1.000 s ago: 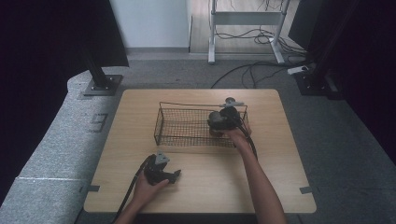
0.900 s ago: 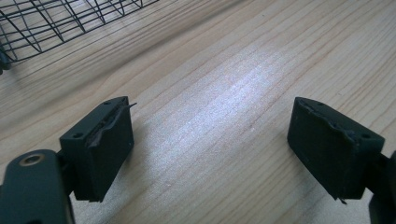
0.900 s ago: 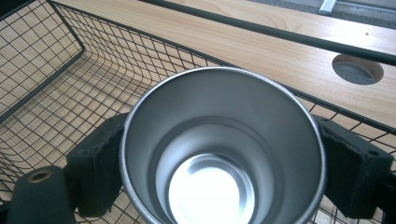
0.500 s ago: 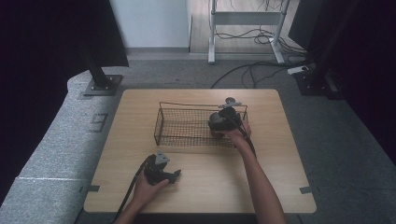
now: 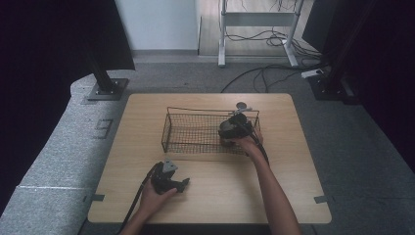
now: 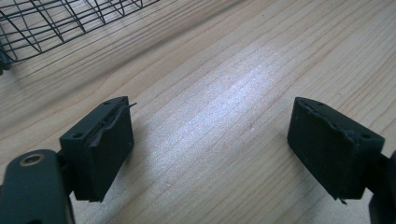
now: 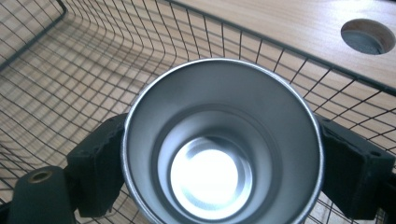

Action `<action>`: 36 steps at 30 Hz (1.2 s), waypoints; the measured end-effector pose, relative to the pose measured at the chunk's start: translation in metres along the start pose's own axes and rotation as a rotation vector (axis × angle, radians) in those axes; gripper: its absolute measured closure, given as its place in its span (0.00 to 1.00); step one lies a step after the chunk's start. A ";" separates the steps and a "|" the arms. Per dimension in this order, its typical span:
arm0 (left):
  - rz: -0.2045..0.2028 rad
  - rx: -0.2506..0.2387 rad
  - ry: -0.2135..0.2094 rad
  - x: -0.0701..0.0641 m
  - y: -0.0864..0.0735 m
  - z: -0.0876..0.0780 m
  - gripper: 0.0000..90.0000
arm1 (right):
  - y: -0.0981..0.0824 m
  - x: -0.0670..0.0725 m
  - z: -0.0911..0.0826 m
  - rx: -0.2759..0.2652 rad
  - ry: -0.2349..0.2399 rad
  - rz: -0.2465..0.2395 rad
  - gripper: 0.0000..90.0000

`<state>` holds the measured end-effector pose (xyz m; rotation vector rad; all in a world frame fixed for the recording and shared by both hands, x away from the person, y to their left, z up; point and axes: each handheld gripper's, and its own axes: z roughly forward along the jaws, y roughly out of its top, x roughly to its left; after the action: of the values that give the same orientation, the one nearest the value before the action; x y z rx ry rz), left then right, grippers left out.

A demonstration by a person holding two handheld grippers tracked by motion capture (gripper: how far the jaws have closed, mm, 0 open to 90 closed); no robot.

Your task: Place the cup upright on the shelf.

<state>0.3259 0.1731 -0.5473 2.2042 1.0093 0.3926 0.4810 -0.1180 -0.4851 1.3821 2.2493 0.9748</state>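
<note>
Right gripper inside the wire basket, right end, fingers pinching an upright metal cup by its sides, mouth open to the camera. Left gripper resting low over the near-left surface, fingers spread wide, nothing between. Round hole in the surface just beyond the basket.

Wire basket sits mid-table, toward the far side. Metal cup is inside the basket at its right end, upright, between the right gripper's jaws. Left gripper rests on the table in front of the basket, toward the left, apart from it. Round hole in the tabletop lies just behind the basket.
</note>
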 end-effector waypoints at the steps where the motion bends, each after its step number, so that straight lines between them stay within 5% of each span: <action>1: 0.000 0.000 0.000 0.000 0.000 0.000 0.16 | 0.000 0.000 0.000 0.005 -0.003 -0.007 0.14; 15: 0.000 0.000 0.000 0.000 0.000 0.000 0.16 | 0.000 0.007 -0.007 -0.035 -0.031 -0.033 0.07; 36: 0.000 0.001 0.001 0.000 0.000 0.000 0.16 | 0.003 0.005 -0.054 -0.293 0.034 0.033 0.10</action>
<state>0.3258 0.1731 -0.5473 2.2049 1.0102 0.3934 0.4491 -0.1332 -0.4439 1.2842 2.0122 1.2879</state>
